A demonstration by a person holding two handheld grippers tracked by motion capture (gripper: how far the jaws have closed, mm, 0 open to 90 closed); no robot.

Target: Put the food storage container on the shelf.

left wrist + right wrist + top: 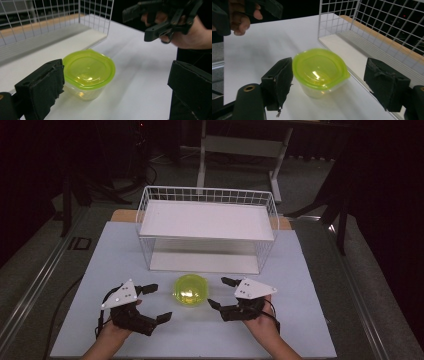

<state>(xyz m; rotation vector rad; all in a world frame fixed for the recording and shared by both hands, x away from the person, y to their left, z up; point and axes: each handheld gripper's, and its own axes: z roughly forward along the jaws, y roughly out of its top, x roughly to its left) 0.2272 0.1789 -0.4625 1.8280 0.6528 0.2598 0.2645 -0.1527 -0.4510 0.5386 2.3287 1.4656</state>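
From the high view I read the scene as a clock face centred on the tub (189,290), a small clear container with a yellow-green lid that stands upright on the white bench (100,270). At 12 o'clock from it, just beyond, stands the white wire rack (207,227) with a flat upper shelf and a lower shelf open toward me; both shelves are bare.

At 9 o'clock from the tub I hold the left hand-held gripper (155,303); its jaws are spread wide and grasp nothing. In the left gripper view the tub (88,73) lies just past the near jaw, close to it, though I cannot tell whether the pad brushes the lid's edge.

At 3 o'clock I hold the right hand-held gripper (221,292), likewise released, its jaws apart and pointing toward the tub. In the right gripper view the tub (319,71) sits between the two jaws: the left pad is just beside the lid, perhaps touching it, and the right pad stands well apart, so nothing is clamped.

Progress, as I judge it: the tub rests on the bench in front of the rack, flanked by both open grippers and held by neither. If the work is to shelve the tub, the grasp, the lift and the placing on a shelf all remain to be done.
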